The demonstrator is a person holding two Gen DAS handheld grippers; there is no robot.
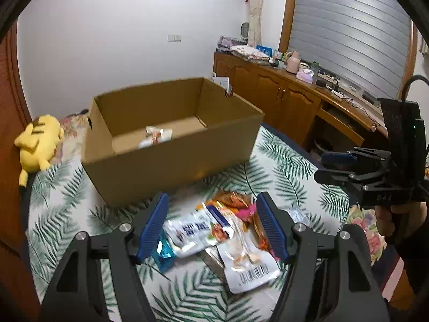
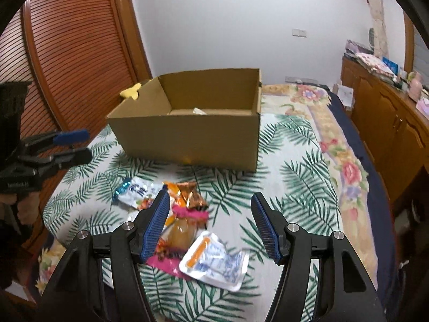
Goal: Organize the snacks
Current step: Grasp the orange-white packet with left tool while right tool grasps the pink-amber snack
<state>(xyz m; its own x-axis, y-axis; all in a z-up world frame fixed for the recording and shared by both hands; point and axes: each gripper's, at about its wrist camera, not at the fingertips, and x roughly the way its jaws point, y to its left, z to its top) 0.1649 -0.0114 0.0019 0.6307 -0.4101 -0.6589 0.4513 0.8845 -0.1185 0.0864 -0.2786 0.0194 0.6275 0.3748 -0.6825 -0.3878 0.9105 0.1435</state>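
both claws hang over a bed with a palm-leaf sheet (image 2: 295, 177). left gripper (image 1: 214, 228) jaws spread wide, nothing between them, hovering above the snack pile (image 1: 222, 230). right gripper (image 2: 211, 228) also spread wide and empty, the pile under its left finger. pile sits at 6 o'clock of the cardboard box (image 1: 171, 139), near its front wall but apart from it. in the pile: white-blue packet (image 1: 193, 230), clear packet with barcode (image 1: 246, 265) at its 5 o'clock, orange foil wrapper (image 2: 189, 193) toward the box, pink wrapper (image 2: 187, 213) just below it, white-blue pouch with orange strip (image 2: 214, 264) closest to the right claw. box is open on top, one white snack (image 1: 155, 135) lies on its floor. yellow plush (image 1: 39, 142) at 9 o'clock of the box. wooden cabinet (image 1: 281, 99) at 3 o'clock past the bed.
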